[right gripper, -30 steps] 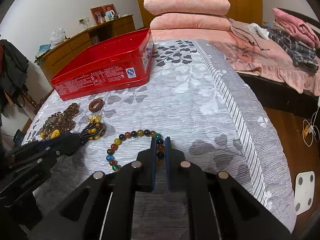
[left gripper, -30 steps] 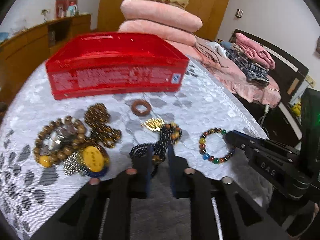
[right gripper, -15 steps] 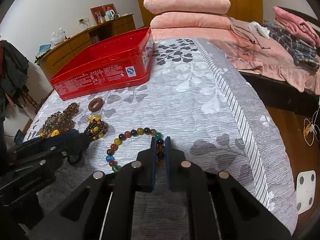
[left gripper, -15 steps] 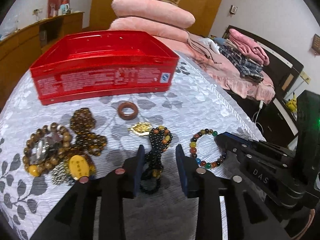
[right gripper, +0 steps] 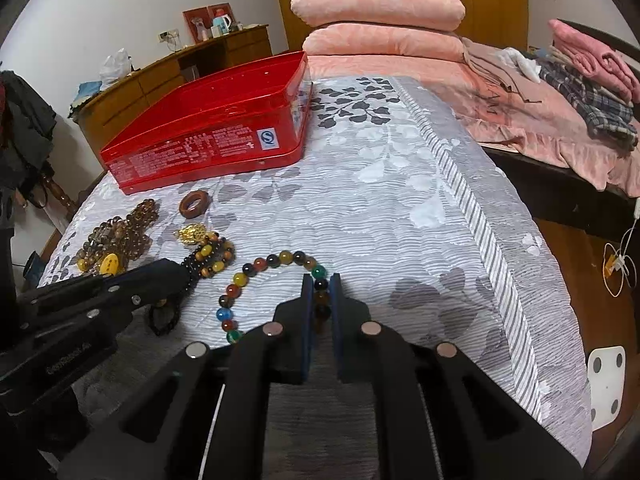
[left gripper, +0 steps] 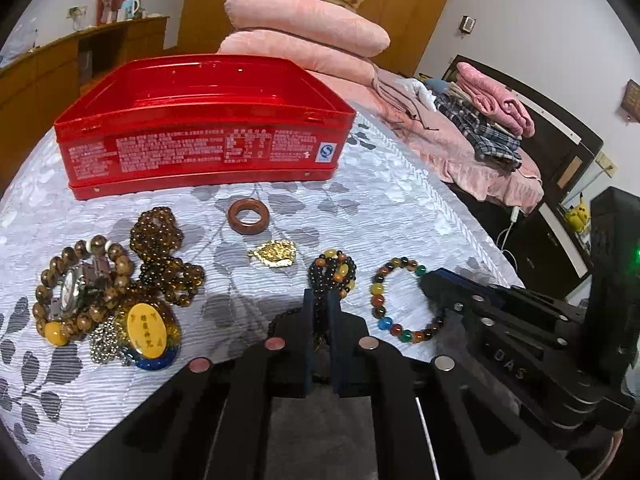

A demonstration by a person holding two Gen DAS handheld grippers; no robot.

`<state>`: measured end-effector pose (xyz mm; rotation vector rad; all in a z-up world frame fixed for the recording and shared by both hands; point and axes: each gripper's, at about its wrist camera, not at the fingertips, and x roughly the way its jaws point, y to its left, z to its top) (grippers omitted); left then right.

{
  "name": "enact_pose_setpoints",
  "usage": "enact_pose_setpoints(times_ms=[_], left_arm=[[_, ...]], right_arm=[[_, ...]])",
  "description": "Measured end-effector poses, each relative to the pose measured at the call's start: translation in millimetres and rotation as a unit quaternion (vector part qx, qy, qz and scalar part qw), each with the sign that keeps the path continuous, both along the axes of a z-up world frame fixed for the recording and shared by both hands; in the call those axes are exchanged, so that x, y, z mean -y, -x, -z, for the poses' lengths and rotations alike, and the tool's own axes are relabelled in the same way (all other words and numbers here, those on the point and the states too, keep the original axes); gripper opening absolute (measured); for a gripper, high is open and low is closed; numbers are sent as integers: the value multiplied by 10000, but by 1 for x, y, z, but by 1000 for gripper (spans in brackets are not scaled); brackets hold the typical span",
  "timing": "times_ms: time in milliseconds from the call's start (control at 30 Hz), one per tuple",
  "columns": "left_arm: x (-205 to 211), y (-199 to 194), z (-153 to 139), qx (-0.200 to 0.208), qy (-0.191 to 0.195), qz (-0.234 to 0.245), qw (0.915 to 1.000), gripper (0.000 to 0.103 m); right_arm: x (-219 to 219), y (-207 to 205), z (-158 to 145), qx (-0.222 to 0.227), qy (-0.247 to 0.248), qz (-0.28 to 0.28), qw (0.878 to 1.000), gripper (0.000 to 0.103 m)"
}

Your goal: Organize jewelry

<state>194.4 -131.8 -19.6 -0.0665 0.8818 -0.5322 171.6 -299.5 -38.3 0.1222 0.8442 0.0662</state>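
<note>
While both tongs are clamped on beads, jewelry lies spread across a bed's grey leaf-patterned cover point(left gripper: 380, 208) in front of an open red tin point(left gripper: 200, 148). At far left, a heap of brown bead bracelets point(left gripper: 80, 280) is tangled with a wristwatch point(left gripper: 78, 284) and a silvery chain, and a yellow oval pendant point(left gripper: 147, 330) rests against its near edge. Just beside it lies a coil of small amber beads point(left gripper: 160, 248). Nearer the tin sits a brown wooden ring point(left gripper: 248, 216), apart from the rest, with a gold filigree piece point(left gripper: 274, 253) a little closer to the camera. Next, the left tongs point(left gripper: 321, 300) are closed on a dark bead strand point(left gripper: 332, 272), whose bunched end, dotted with yellow and orange beads, lies on the cover just ahead of the tips. To its right lies a multicoloured bead bracelet point(left gripper: 400, 300), a full loop on the cover; the right tongs point(right gripper: 321, 284) are shut on its right-hand side, with beads pinched between the blue pads. Beyond the tin, pink pillows point(right gripper: 380, 24) are stacked, and folded clothes point(right gripper: 592, 84) lie on a pink blanket at far right.
</note>
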Motion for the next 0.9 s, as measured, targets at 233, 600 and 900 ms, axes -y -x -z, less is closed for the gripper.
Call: enact_pose_setpoints(times_ms=[233,600,900], left_arm=[[7,-3,-2,14,-210,-17,9998,31],[22,-4,4,70,-545,233,9982,17],[-20,-6,1,-12,-307,-555,9980,14]], right_arm=[[1,0,1,-51,-43,16,10000,8],[1,-1,1,-59,-46,1,10000,8],[-4,-3,2,-68,15,-78,9999,16]])
